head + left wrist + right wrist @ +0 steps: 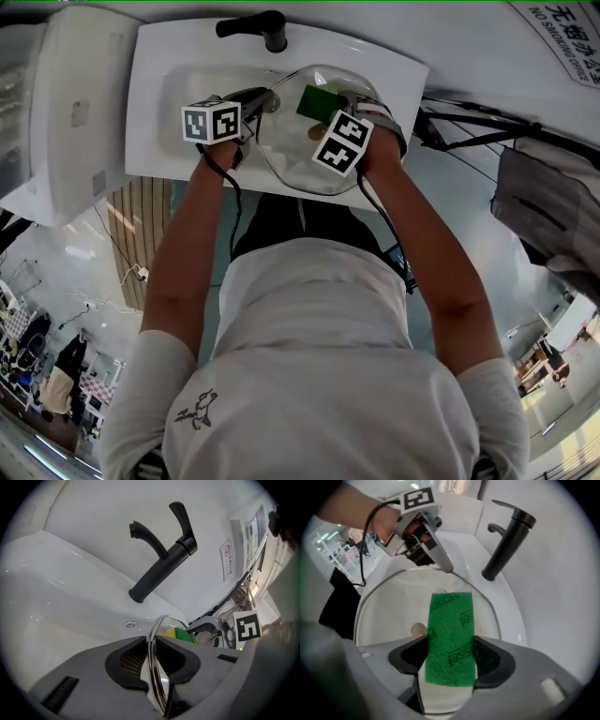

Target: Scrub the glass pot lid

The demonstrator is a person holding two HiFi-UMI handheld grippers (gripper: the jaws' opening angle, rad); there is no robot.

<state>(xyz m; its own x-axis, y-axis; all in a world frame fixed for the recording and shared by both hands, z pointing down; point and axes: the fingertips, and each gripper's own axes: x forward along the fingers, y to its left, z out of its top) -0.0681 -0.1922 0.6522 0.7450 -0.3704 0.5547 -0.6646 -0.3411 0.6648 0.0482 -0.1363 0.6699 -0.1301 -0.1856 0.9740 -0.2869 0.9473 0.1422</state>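
Note:
A glass pot lid point(314, 155) with a metal rim is held tilted over the white sink point(159, 84). My left gripper point(251, 101) is shut on the lid's rim point(152, 667) at its left edge, and the rim runs between the pads. My right gripper point(450, 656) is shut on a green scouring sponge point(451, 637), whose yellow side point(172, 633) shows in the left gripper view. The sponge point(315, 101) lies against the lid's glass point(393, 606). The lid's small round knob point(418, 629) shows through the glass beside the sponge.
A black tap point(258, 27) stands at the back of the sink, close behind the lid point(159, 545). The overflow hole point(130, 624) sits in the basin wall. A wall sign point(226, 557) hangs to the right. Cables point(469, 122) run along the right of the sink.

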